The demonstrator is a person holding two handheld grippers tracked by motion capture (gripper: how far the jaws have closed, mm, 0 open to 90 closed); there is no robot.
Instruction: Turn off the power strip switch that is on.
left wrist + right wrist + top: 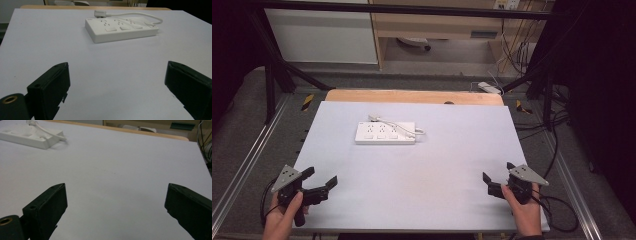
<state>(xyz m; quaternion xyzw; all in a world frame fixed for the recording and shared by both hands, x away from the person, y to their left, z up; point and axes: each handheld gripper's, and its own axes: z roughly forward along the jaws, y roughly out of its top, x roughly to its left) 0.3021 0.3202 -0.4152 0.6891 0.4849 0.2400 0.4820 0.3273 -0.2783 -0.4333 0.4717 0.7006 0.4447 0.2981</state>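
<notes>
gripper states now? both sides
Left tongs: open, empty, over the table's near left edge.
Right tongs: open, empty, over its near right edge.

Matt white plastic power strip (385,133) on smooth matt table sheet (422,175); wooden far edge (412,96).

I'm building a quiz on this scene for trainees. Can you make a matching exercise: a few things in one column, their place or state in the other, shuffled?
Things:
1. power strip
2. left gripper
3. right gripper
4. white cord

Places or states:
A. open, at the table's near right corner
B. lying flat on the far half of the table, left of centre
C. open, at the table's near left corner
D. lying partly on top of the strip

Pairs: 1-B, 2-C, 3-A, 4-D
</notes>
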